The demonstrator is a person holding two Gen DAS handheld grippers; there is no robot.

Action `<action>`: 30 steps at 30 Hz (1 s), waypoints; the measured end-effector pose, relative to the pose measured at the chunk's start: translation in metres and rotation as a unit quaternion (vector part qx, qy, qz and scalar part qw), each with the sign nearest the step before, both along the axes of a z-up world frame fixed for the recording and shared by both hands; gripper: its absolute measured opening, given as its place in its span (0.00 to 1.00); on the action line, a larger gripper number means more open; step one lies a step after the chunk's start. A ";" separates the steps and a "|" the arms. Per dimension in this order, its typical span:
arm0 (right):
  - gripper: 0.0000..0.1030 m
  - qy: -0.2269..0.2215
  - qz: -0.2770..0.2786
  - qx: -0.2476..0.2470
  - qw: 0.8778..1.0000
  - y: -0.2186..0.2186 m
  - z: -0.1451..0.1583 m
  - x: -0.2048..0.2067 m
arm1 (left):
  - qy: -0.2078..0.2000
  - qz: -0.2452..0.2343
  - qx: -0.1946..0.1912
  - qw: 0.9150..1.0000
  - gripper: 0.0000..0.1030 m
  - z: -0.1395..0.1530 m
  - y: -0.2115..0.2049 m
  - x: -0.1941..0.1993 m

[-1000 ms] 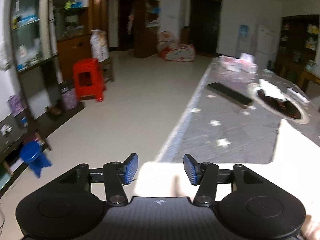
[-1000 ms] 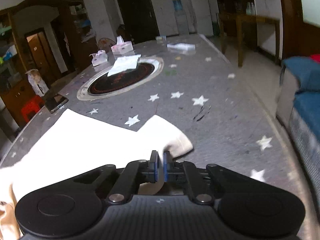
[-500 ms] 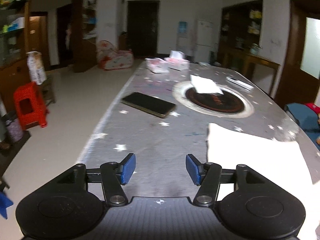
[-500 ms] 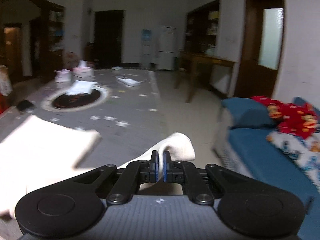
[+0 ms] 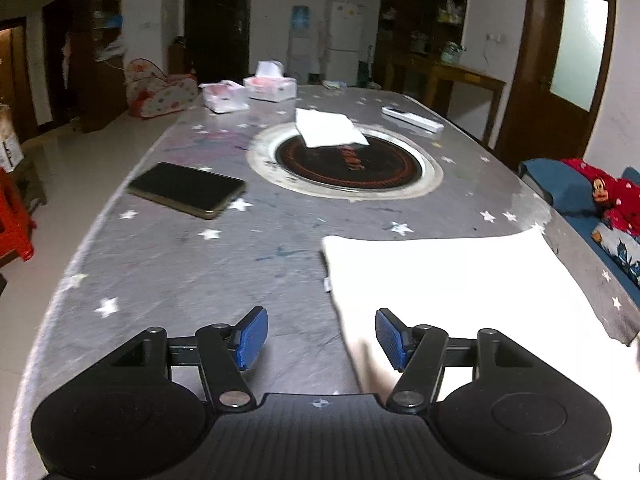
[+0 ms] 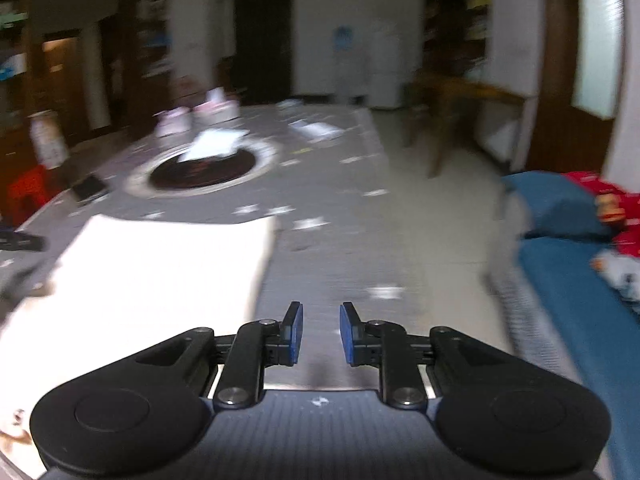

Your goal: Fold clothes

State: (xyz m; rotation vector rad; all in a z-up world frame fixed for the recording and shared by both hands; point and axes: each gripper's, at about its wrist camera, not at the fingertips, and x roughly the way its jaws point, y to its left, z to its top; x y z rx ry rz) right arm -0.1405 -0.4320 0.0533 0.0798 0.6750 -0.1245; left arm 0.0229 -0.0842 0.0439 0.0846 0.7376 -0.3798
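Note:
A white garment lies flat and folded on the grey star-patterned table. In the left wrist view it fills the near right; my left gripper hovers open over its left edge, with nothing between the blue pads. In the right wrist view the same white garment spreads at the left. My right gripper is open just right of its edge, above bare table, holding nothing. That view is motion-blurred.
A black phone lies at the table's left. A round inset burner with a white cloth on it sits mid-table; tissue boxes and a remote stand beyond. A blue sofa with red clothing flanks the right edge.
My right gripper let go of the white garment's corner and opened; the cloth now lies flat. Both cameras swung toward the table's length; the left gripper stayed open.

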 end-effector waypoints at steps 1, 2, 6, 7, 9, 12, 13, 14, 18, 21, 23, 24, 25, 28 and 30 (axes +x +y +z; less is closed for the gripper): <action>0.19 0.009 0.013 0.010 1.000 0.003 -0.005 0.013 | 0.003 -0.005 0.001 1.000 0.61 -0.002 -0.005 0.003; 0.19 0.017 0.024 0.018 0.999 0.006 -0.010 0.025 | 0.005 -0.008 0.002 1.000 0.61 -0.004 -0.009 0.007; 0.19 0.036 0.050 0.038 0.997 0.013 -0.027 0.060 | 0.013 -0.013 0.009 1.000 0.60 -0.013 -0.018 0.021; 0.19 0.042 0.054 0.044 0.997 0.013 -0.032 0.068 | 0.014 -0.014 0.010 1.000 0.59 -0.015 -0.020 0.024; 0.19 0.047 0.056 0.050 0.996 0.011 -0.039 0.078 | 0.017 -0.020 0.011 1.000 0.57 -0.020 -0.025 0.031; 0.19 0.050 0.056 0.057 0.996 0.008 -0.046 0.095 | 0.016 -0.036 0.009 0.999 0.46 -0.027 -0.032 0.041; 0.19 0.050 0.055 0.058 0.996 0.007 -0.047 0.102 | 0.012 -0.041 0.010 0.999 0.43 -0.028 -0.034 0.043; 0.19 0.050 0.055 0.058 0.996 0.007 -0.047 0.106 | 0.007 -0.047 0.012 0.999 0.35 -0.029 -0.037 0.046; 0.09 0.052 0.069 0.042 0.995 0.011 -0.048 0.122 | 0.003 -0.057 0.009 0.998 0.10 -0.029 -0.042 0.058; 0.04 0.050 0.079 0.028 0.995 0.015 -0.047 0.138 | -0.012 -0.059 0.027 0.998 0.09 -0.027 -0.049 0.068; 0.04 0.046 0.083 0.010 0.995 0.018 -0.046 0.149 | -0.023 -0.056 0.036 0.998 0.09 -0.024 -0.053 0.078; 0.04 0.043 0.084 0.003 0.996 0.019 -0.044 0.156 | -0.028 -0.055 0.040 0.997 0.09 -0.022 -0.055 0.084; 0.04 0.039 0.085 -0.003 0.996 0.019 -0.042 0.163 | -0.034 -0.051 0.043 0.997 0.09 -0.020 -0.057 0.090; 0.04 0.025 0.091 -0.018 0.995 0.021 -0.036 0.187 | -0.060 -0.046 0.060 0.995 0.09 -0.014 -0.067 0.111; 0.04 0.028 0.090 -0.027 0.995 0.022 -0.038 0.204 | -0.063 -0.040 0.070 0.995 0.09 -0.016 -0.073 0.128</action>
